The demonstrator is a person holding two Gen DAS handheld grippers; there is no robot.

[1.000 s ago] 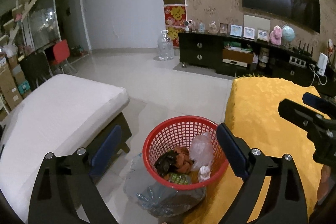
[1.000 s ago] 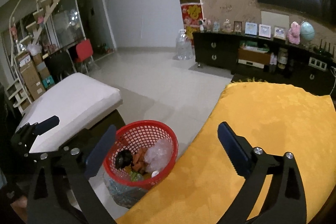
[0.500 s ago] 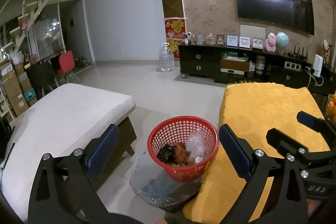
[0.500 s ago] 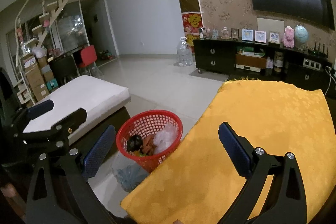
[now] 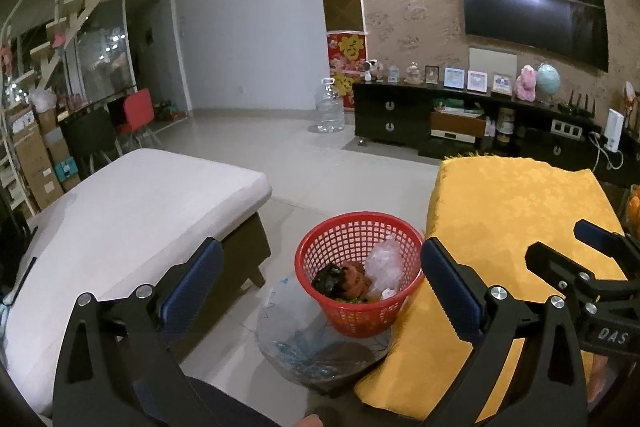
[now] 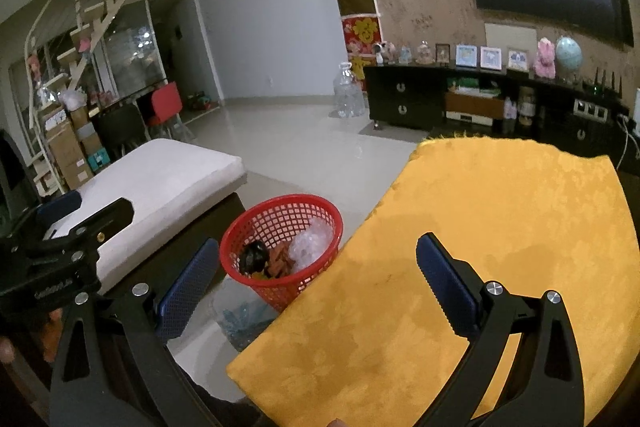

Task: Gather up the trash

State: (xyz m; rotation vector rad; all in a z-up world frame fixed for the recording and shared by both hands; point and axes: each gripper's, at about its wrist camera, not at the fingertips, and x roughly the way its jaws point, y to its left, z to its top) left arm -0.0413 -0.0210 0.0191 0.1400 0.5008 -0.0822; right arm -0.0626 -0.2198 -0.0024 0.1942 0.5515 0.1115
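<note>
A red mesh basket [image 5: 362, 321] stands on the floor between a white bench and a yellow-covered table. It holds trash: a crumpled clear plastic bag [image 5: 384, 263], an orange wrapper [image 5: 354, 277] and a dark scrap [image 5: 328, 279]. My left gripper [image 5: 320, 259] hangs open above and short of the basket, nothing between its blue pads. My right gripper [image 6: 316, 247] is open too and empty, over the near edge of the yellow cloth [image 6: 500, 227], with the basket [image 6: 280, 291] to its lower left. Each gripper's fingers show at the side of the other's view.
A glass plate with a blue pattern [image 5: 304, 347] lies under the basket. The white cushioned bench [image 5: 132, 203] is at the left. A dark TV cabinet [image 5: 400, 115] and a big water bottle [image 5: 330, 111] stand across the tiled floor. Boxes and chairs fill the far left.
Both grippers have drawn back from the basket, which now looks smaller and farther off. The left jaws have spread a little wider. The trash in the basket lies as before.
</note>
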